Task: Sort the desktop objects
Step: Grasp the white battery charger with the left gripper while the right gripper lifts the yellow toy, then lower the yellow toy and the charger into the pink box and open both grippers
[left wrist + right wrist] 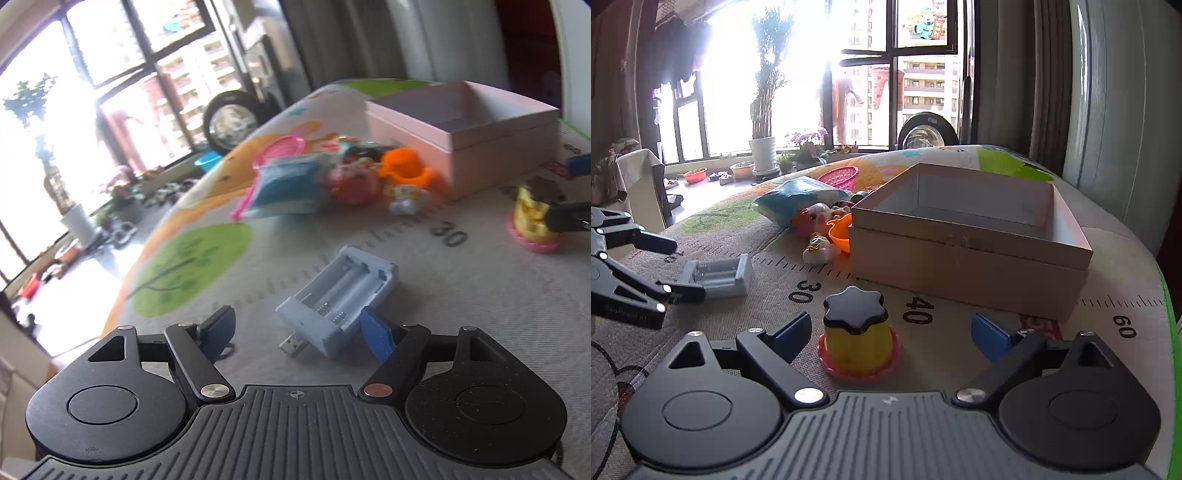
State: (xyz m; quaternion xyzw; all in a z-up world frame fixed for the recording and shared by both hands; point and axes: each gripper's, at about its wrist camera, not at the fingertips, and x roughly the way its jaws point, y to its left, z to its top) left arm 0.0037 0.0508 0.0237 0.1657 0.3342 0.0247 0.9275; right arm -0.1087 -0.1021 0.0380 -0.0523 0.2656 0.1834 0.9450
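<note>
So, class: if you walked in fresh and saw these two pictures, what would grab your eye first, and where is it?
Probably the open pink box, empty as far as can be seen, at the back of the mat. In front of it, the yellow tub with a dark star lid stands between the open right gripper's fingers. To the left, the grey battery charger lies just ahead of the open left gripper.

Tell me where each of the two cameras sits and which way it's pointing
Left wrist: sits on the left gripper, facing the grey battery charger between its open fingers; right gripper's tips at the edge.
Right wrist: sits on the right gripper, facing the yellow cup toy; left gripper at left.
Shared: charger, toy, pink box.
</note>
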